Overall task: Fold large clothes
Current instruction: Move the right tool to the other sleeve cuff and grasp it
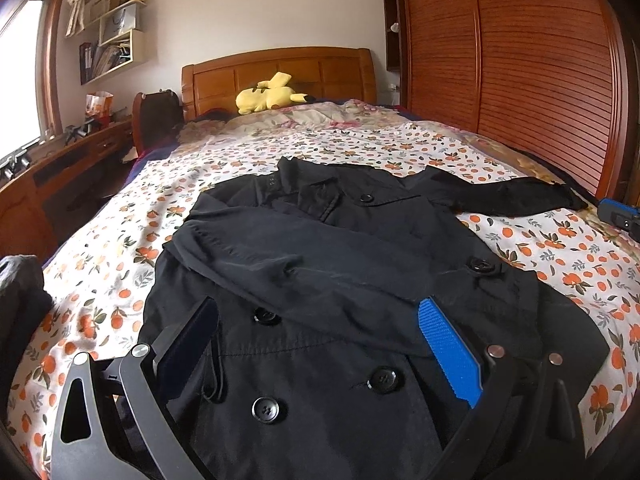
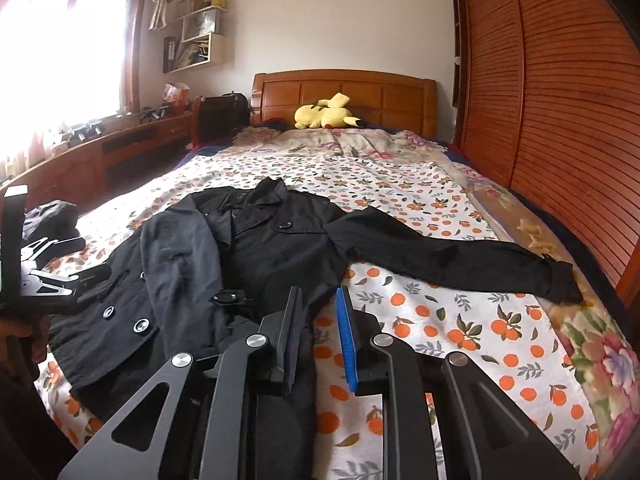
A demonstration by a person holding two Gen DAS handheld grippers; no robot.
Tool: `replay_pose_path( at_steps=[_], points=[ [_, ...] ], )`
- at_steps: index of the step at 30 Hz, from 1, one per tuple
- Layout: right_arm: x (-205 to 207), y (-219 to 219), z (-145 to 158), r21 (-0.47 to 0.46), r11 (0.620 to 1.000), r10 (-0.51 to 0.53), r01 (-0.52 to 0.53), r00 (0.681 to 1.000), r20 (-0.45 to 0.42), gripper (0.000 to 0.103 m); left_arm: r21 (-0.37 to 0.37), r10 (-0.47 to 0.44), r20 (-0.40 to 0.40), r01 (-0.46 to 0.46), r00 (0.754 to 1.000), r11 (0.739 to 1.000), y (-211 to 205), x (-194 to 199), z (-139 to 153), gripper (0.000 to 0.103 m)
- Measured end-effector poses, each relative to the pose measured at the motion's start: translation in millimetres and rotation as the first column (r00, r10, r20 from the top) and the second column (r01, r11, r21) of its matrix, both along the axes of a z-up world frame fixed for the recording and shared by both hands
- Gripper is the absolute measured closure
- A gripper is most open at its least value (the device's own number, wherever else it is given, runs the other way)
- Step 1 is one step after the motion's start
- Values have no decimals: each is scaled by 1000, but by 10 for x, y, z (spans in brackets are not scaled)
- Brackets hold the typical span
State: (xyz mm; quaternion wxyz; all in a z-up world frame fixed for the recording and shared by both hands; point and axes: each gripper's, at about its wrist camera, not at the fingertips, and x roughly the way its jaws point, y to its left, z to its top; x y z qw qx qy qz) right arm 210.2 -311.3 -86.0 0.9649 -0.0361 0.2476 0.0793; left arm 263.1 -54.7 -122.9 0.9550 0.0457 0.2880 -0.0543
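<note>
A black double-breasted coat (image 2: 256, 248) lies front-up on a bed (image 2: 460, 320) covered by a white sheet printed with oranges and leaves. Its cloth looks smooth and slightly crumpled, with glossy round buttons. One sleeve (image 1: 280, 256) is already folded across the chest, likely the first fold; the other sleeve (image 2: 452, 256) stretches out flat toward the slatted wooden wardrobe (image 2: 560, 120).

The left gripper (image 1: 320, 348) hangs over the coat's lower front with its jaws spread wide and holding nothing. The right gripper (image 2: 320, 336) sits at the coat's hem edge, its jaws narrowed to a slim gap; a grip on the cloth cannot be made out.

A yellow plush toy (image 2: 324, 116) rests by the wooden headboard (image 2: 344, 88).
</note>
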Motion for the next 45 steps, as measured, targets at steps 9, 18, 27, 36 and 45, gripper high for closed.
replay_pose_path(
  at_steps=[9,18,27,36,45],
  points=[
    [183,-312,-43,-5,999,-33,33,999,-9,95,44,-42,19,41,999,998,-342,208,80,2],
    [445,-711,-145,-30,994,-103,102,994,-32,103,75,-113,21,111,993,991,-816,572,65,2],
    [718,-981,-266,-65,985,-163,159,985,-57,103,74,-172,7,171,985,983,-1119,818,-149,2],
    [1064,-1107,-383,-108,975,-202,193,976,-81,103,66,-192,-26,193,981,979,-1067,842,-316,2],
    [1406,-1253,-459,-165,958,-250,233,964,-94,103,62,-199,-20,200,980,978,-1059,805,-308,2]
  ],
)
